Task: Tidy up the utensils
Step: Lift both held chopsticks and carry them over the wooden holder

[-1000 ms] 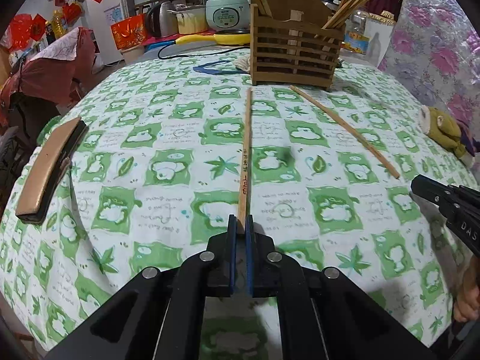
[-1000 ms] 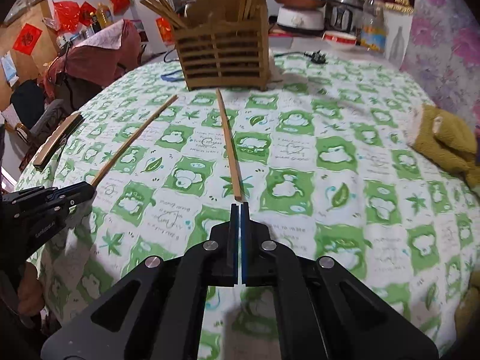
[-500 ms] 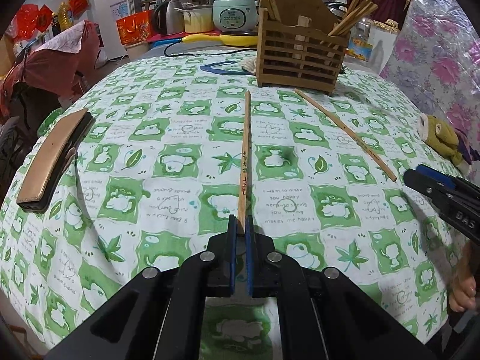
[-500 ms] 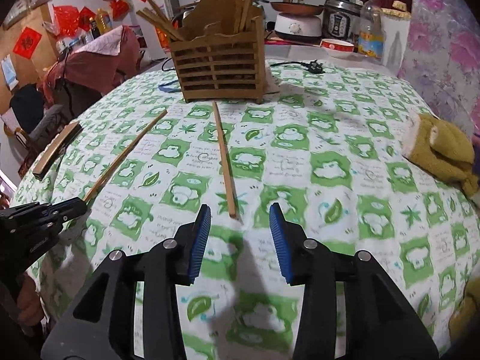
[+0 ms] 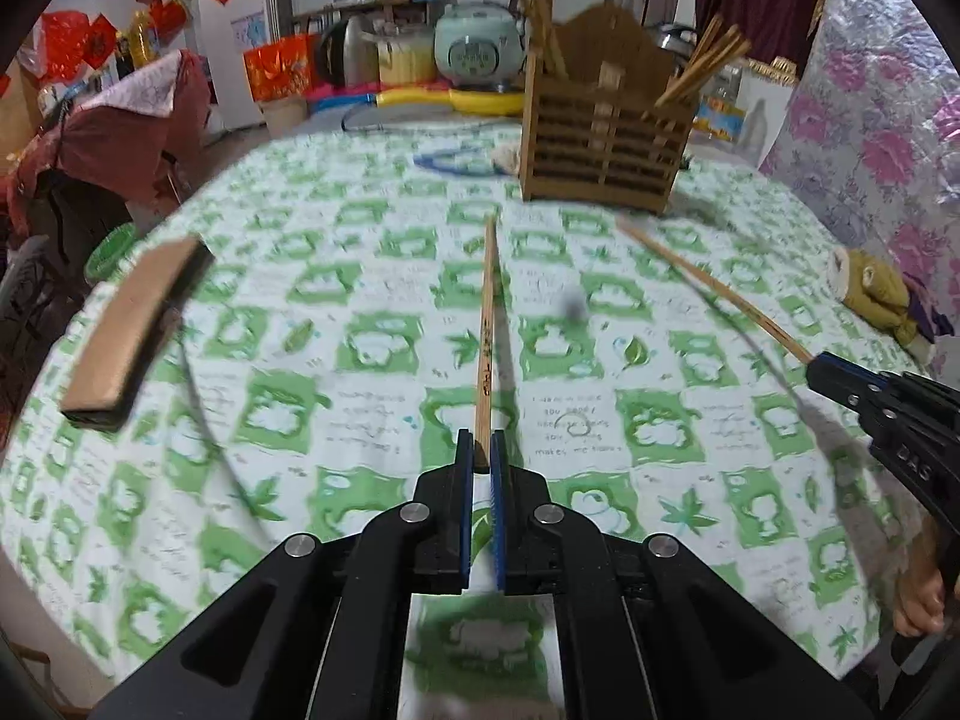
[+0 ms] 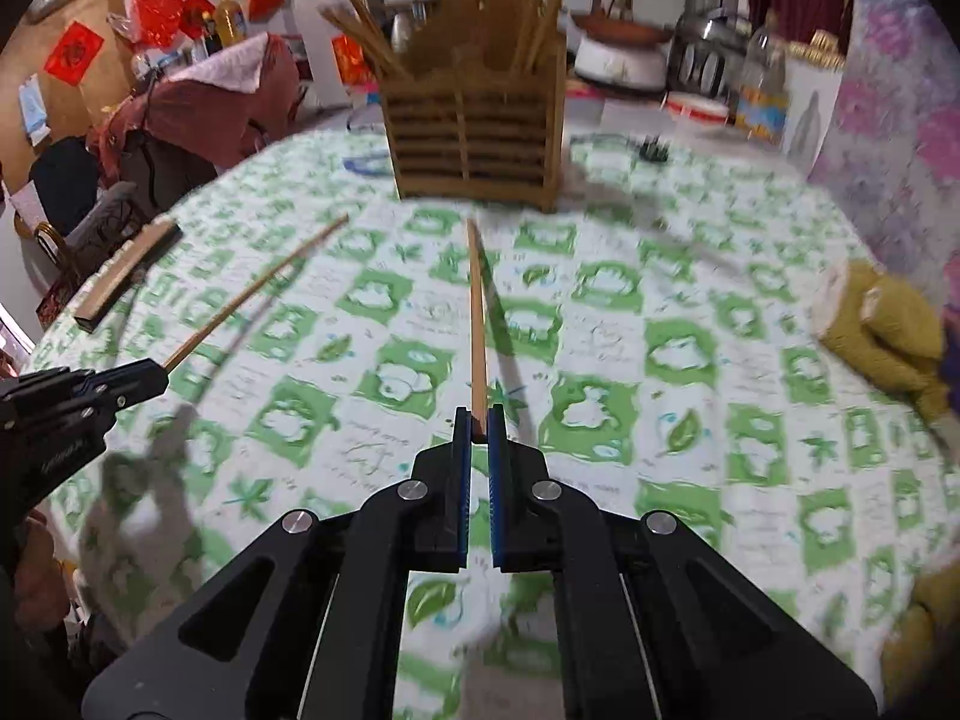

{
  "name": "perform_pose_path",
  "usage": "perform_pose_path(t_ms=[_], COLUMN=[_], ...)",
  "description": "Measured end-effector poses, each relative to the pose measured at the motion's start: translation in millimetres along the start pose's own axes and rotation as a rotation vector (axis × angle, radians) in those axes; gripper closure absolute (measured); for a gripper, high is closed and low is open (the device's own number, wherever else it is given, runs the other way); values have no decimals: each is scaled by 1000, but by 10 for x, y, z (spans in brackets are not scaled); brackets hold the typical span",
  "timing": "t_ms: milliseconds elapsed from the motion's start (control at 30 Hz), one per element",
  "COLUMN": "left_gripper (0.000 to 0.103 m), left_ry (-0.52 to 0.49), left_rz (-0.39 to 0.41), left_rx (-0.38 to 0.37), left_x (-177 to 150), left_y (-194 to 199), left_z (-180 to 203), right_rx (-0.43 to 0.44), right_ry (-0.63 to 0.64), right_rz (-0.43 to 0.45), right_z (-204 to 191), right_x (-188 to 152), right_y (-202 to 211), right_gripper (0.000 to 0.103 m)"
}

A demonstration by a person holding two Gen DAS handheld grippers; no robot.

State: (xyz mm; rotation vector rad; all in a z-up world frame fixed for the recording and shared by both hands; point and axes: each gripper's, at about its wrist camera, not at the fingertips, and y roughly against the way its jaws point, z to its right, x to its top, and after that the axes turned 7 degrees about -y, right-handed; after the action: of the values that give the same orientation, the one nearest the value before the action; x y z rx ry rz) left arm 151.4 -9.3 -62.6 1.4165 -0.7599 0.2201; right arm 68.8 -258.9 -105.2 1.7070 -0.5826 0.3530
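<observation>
Between the blue pads of my left gripper [image 5: 480,450] sits the near end of a wooden chopstick [image 5: 485,348]; the gripper is shut on it. The stick points toward the slatted wooden utensil holder [image 5: 606,144], which has several chopsticks in it, and throws a shadow on the cloth. My right gripper [image 6: 478,426] is shut on the near end of a second chopstick [image 6: 477,330], aimed at the same holder [image 6: 480,144]. Each view shows the other gripper at its edge, the right gripper [image 5: 819,369] and the left gripper [image 6: 159,375], each with its own stick [image 5: 714,294] [image 6: 258,288].
A green-and-white patterned cloth [image 5: 300,420] covers the round table. A brown block [image 5: 132,330] lies at the left edge and a yellow plush toy [image 6: 882,324] at the right. A blue cable [image 5: 444,159], a rice cooker [image 5: 477,54] and pots sit behind the holder.
My right gripper opened over the second chopstick's near end and closed on it. Both chopsticks have come up slightly off the cloth. The left grip is unchanged.
</observation>
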Motion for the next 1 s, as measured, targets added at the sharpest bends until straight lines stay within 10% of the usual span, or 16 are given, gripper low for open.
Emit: perform_pose_path(t_ms=[533, 1000], left_gripper=[97, 97], left_ry=[-25, -124], left_rz=[257, 272], left_rx=[3, -41], left_x=[69, 808], left_y=[1415, 1330], left_z=[150, 411], right_rx=[65, 110], right_ry=[17, -2], right_rz=[356, 388], right_z=[-92, -59], right_x=[13, 502], right_y=[1732, 1648], right_gripper=[97, 97])
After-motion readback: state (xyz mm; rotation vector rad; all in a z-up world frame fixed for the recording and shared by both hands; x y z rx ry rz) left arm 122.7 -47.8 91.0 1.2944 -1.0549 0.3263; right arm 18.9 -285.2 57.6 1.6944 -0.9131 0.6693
